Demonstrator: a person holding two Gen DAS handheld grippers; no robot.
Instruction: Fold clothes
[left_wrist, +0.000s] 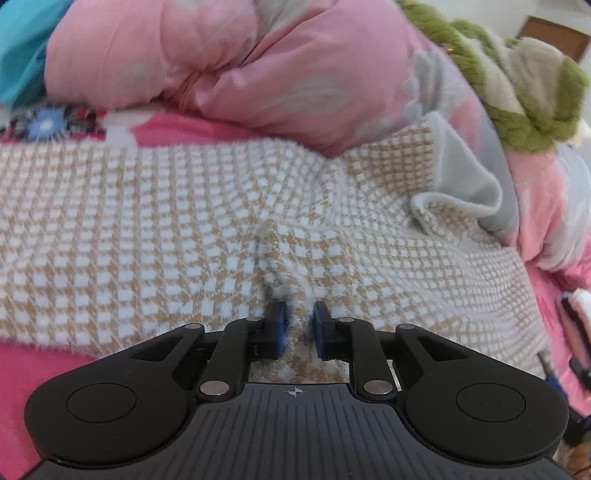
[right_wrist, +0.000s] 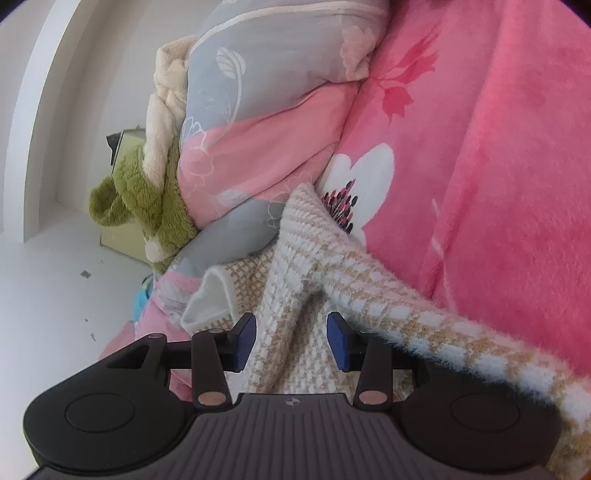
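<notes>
1. The left gripper (left_wrist: 298, 325) has its blue pads nearly together, pinching a raised ridge of the tan-and-white checked knit garment (left_wrist: 184, 221); fuzzy fabric bunches up between the fingers.
2. The right gripper (right_wrist: 291, 341) has its blue pads apart with a fold of the same knit garment (right_wrist: 295, 295) running between them; the cloth seems to touch both pads, but I cannot tell whether they press on it.
3. Ahead of the left gripper the garment spreads wide to both sides, and a corner flips over ahead and to its right, showing a pale lining.
4. From the right gripper a thick rolled edge of the knit runs away to its right side.
5. Under the garment lies a pink fleece blanket (right_wrist: 498, 166) with a white flower print.
6. Beyond the garment sits a bunched pink-and-grey quilt (left_wrist: 221, 66), touching its far edge.
7. Past the quilt rests a green and cream plush item (right_wrist: 147, 199), with white wall and floor behind.
</notes>
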